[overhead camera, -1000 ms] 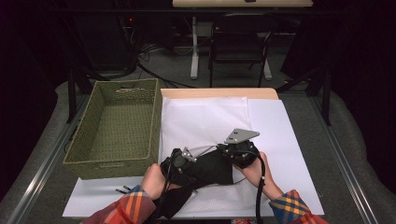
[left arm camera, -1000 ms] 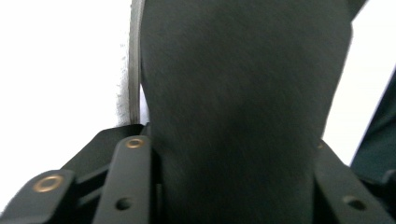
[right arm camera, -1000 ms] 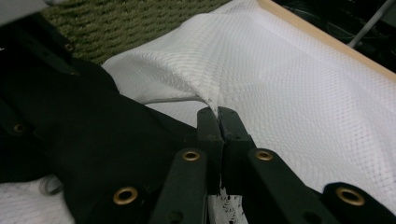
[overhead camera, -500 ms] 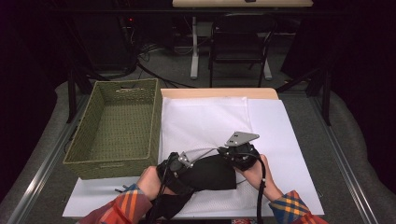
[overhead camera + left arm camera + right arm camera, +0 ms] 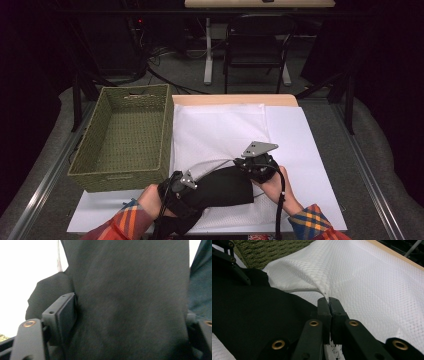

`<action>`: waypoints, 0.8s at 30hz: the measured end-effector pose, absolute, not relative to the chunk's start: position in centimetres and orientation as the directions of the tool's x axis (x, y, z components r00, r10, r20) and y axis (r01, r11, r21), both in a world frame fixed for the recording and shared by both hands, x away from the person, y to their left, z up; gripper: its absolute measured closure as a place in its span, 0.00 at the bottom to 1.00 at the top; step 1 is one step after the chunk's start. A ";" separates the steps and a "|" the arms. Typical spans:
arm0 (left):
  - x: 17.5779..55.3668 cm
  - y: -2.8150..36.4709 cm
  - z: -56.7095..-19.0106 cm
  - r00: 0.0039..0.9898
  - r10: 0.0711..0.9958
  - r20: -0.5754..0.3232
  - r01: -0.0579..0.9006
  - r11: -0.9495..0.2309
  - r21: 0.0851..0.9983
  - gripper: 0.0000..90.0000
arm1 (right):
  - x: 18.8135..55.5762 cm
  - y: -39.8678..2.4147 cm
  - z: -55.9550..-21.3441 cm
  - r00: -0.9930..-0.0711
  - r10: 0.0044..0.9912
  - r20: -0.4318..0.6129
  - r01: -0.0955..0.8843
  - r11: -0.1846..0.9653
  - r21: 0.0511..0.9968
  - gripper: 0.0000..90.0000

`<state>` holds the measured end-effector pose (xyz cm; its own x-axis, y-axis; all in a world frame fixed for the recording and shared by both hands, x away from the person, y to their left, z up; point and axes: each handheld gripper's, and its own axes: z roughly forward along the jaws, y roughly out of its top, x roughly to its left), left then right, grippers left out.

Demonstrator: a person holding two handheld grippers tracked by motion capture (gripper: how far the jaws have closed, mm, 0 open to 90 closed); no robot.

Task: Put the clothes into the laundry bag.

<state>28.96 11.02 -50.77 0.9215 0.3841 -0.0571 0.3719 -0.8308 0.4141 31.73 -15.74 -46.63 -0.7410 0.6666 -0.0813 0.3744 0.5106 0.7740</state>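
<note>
At lower centre, the right hand-held gripper [image 5: 328, 302] pinches the white mesh bag [image 5: 367, 282] open while the left hand-held gripper [image 5: 125, 322], jaws just opened wide, straddles the black garment [image 5: 130, 295].

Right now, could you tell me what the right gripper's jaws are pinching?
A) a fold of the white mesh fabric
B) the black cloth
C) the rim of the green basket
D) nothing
A: in the right gripper view the right gripper is shut on a raised fold of the white mesh fabric.
</note>
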 end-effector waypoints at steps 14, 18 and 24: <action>28.5 11.8 -51.0 0.919 0.390 -0.062 0.369 -0.789 0.491 0.72 | 31.7 -15.6 -46.5 -0.743 0.665 -0.080 0.373 0.510 0.775 0.98; 28.4 12.0 -50.6 0.915 0.395 -0.085 0.381 -0.774 0.505 0.72 | 31.7 -15.7 -46.4 -0.741 0.667 -0.077 0.374 0.507 0.777 0.98; 28.5 11.9 -49.7 0.896 0.424 -0.131 0.426 -0.737 0.525 0.73 | 31.8 -15.7 -46.2 -0.741 0.668 -0.077 0.372 0.503 0.780 0.98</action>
